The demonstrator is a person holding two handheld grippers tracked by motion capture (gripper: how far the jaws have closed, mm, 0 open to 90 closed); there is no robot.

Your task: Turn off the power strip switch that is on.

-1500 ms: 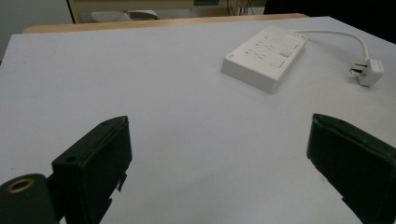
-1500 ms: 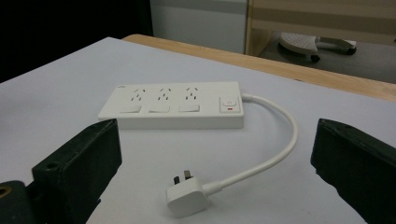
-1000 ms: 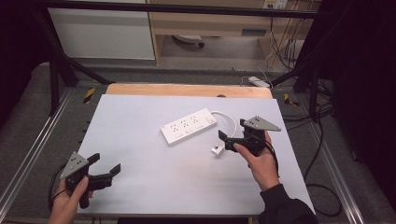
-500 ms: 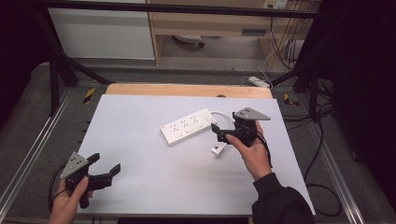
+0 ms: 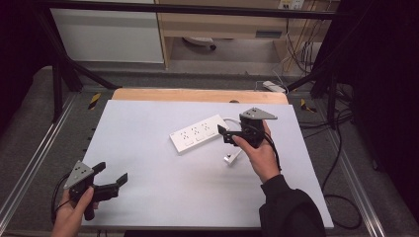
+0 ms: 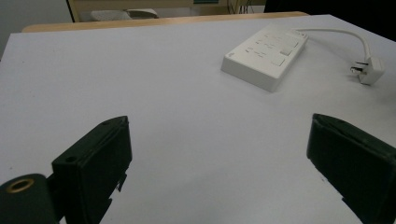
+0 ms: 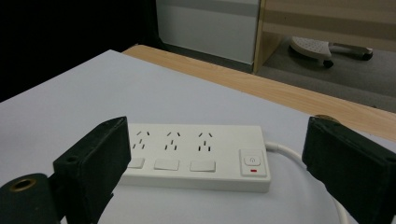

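A white power strip (image 5: 197,134) lies near the middle of the white table (image 5: 143,118), with three sockets and a switch at its right end. Its white cable loops round to a plug (image 5: 230,158) lying loose on the table. My right gripper (image 5: 223,135) hovers open at the strip's right end, jaws wide apart. In the right gripper view the strip (image 7: 196,156) sits just beyond the open right gripper (image 7: 217,135). My left gripper (image 5: 111,172) is open near the table's front left corner, holding nothing. The left gripper view shows the strip (image 6: 266,53) and plug (image 6: 369,70) far off.
A wooden strip (image 5: 197,95) runs along the table's far edge. Metal rails flank the table on both sides. Cables (image 5: 346,207) trail on the floor at the right. A shelf unit (image 5: 222,24) stands behind.
My right gripper has moved forward and left, past the plug, up to the power strip's right end. The left gripper has stayed put.
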